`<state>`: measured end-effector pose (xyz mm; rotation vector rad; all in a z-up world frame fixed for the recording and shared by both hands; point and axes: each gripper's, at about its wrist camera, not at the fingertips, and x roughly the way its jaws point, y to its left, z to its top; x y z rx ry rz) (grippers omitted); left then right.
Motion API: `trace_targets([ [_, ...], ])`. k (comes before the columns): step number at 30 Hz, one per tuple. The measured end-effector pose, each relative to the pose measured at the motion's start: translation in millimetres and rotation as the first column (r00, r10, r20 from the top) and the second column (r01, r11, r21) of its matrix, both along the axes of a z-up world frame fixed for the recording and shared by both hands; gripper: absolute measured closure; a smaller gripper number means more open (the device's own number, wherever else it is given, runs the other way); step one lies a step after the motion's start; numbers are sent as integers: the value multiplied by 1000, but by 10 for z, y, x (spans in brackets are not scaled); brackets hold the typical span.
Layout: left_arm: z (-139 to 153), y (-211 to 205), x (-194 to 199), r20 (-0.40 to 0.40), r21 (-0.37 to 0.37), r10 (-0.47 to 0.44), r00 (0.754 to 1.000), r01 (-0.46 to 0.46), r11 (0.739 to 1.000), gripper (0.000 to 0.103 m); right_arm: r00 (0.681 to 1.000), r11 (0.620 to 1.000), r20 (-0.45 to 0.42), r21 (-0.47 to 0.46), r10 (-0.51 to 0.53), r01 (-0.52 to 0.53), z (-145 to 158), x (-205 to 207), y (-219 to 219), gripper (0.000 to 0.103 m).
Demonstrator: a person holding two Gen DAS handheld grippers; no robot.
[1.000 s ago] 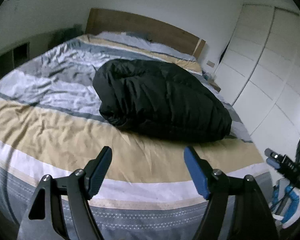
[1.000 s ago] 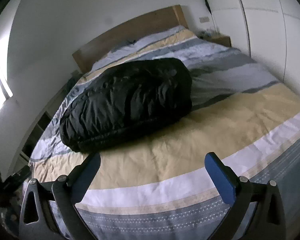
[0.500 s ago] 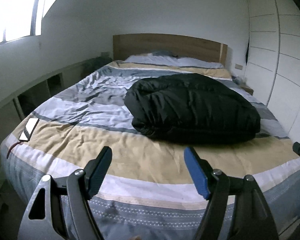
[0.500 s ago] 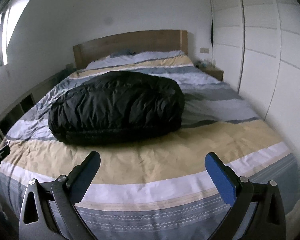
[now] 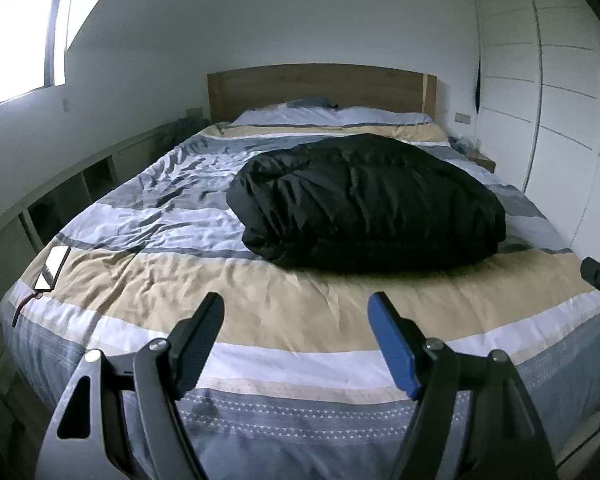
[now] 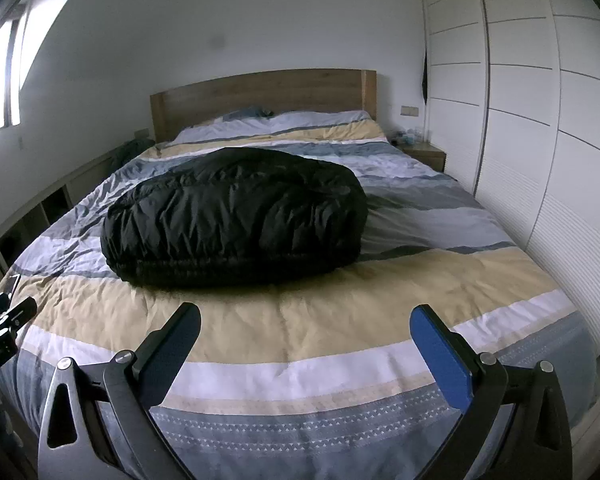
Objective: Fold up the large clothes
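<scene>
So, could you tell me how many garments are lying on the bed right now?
1. A bulky black puffer coat lies bundled across the middle of the striped duvet, ahead of both open grippers. Anything tucked beneath the coat would be hidden.

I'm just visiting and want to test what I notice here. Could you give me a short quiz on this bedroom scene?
1. True or false: the left gripper is shut on the black puffy jacket.
2. The jacket lies on: A) the floor, B) the striped bed, C) the nightstand.
3. Fill in: the flat phone-like object sits near the bed's ____ edge, as the left wrist view shows it.

Key: 1 false, both it and the right gripper are open and apart from the jacket. 2 B. 3 left.
</scene>
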<state>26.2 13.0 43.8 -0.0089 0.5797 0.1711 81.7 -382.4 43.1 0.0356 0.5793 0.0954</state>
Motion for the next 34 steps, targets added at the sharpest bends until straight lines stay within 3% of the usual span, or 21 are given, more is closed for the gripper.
trace_targets([
  [34, -79, -18, -38, -32, -27, -19, 999, 18, 999, 30, 1000, 1000, -16, 6, -14, 14, -59, -65, -96, 0],
])
